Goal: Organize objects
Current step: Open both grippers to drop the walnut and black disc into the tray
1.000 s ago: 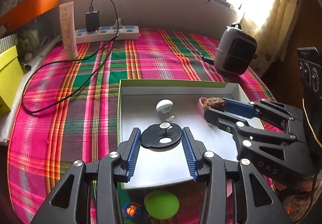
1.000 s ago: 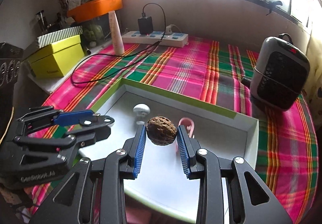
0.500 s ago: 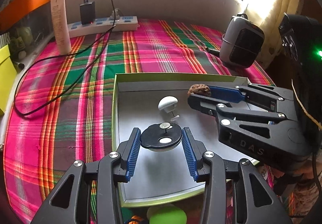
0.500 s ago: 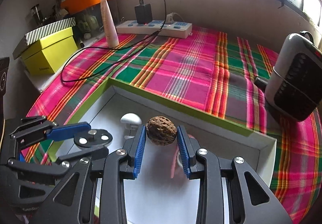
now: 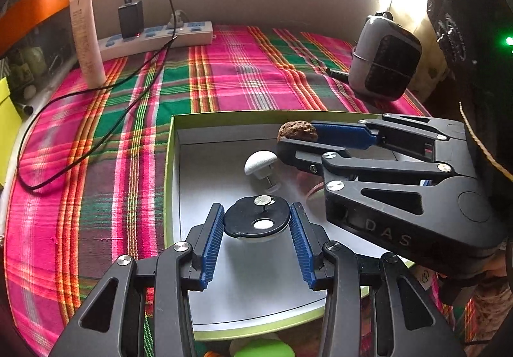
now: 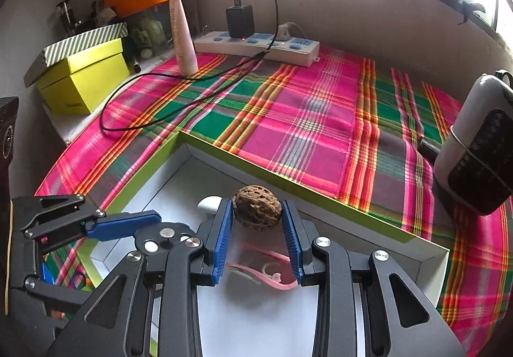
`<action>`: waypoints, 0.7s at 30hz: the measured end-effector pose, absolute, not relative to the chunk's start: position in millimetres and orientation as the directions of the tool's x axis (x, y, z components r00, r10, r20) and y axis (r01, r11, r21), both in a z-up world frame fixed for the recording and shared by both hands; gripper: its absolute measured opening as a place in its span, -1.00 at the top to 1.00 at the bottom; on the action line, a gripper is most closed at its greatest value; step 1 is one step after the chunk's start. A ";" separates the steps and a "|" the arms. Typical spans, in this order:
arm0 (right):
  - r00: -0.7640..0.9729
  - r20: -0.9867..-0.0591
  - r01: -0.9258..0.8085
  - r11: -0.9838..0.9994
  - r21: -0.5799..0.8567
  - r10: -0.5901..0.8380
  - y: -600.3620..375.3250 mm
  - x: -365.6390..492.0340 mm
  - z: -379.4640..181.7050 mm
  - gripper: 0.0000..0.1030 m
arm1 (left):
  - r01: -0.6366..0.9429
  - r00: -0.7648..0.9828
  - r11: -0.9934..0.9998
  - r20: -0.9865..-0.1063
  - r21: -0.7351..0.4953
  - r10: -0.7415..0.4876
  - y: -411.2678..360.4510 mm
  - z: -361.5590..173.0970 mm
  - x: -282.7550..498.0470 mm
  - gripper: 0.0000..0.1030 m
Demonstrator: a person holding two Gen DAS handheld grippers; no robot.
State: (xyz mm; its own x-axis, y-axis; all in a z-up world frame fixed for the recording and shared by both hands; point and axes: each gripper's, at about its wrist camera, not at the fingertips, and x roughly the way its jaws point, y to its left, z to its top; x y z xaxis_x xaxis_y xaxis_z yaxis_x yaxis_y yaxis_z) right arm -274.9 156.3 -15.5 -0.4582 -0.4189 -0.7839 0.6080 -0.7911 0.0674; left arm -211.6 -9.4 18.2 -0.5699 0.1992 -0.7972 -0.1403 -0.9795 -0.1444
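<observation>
So the count: two grippers (image 5: 256, 222) (image 6: 256, 217), one walnut (image 6: 256, 212), one black disc (image 5: 256, 220), one white mushroom-shaped knob (image 5: 260, 163), one green-rimmed box lid (image 5: 169, 164), one power strip (image 5: 154, 39), one heater (image 5: 383, 68), one tube (image 5: 86, 39), one yellow box (image 6: 85, 81).

Bare tray (image 5: 256, 293) floor near, white knob (image 5: 260, 161) and pink strap (image 6: 266, 270) midway, cloth (image 6: 304, 119) beyond clear

A pink, green and orange plaid cloth (image 6: 320, 119) lies under a lime-rimmed white tray (image 6: 288, 183), beside a yellow box (image 6: 83, 81), with a brown walnut (image 6: 256, 211) between blue pads (image 6: 222, 241).
</observation>
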 end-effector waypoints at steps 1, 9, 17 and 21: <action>-0.457 -0.787 0.605 -0.794 0.066 -0.414 156.2 -275.7 -16.4 0.35 | -0.141 -0.570 -0.980 -0.797 -0.142 0.197 -8.7 17.8 -211.7 0.22; -0.437 -0.811 0.598 -0.799 0.061 -0.389 154.1 -279.0 -20.8 0.35 | -0.141 -0.569 -0.980 -0.799 -0.138 0.195 -9.2 17.5 -211.8 0.22; -0.431 -0.822 0.592 -0.804 0.053 -0.372 154.1 -279.3 -22.8 0.35 | -0.141 -0.568 -0.981 -0.800 -0.135 0.192 -9.2 17.6 -212.2 0.22; -0.431 -0.823 0.594 -0.803 0.048 -0.369 153.7 -278.4 -22.4 0.35 | -0.141 -0.568 -0.981 -0.800 -0.136 0.193 -10.7 17.2 -212.1 0.21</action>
State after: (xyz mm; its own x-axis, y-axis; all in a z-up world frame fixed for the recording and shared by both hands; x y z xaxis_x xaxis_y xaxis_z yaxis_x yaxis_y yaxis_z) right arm -278.4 153.7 -22.4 -0.4314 -0.3689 -0.8233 0.5944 -0.8027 0.0482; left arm -212.1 -10.7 17.2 -0.5682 0.1929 -0.8000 -0.1408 -0.9806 -0.1365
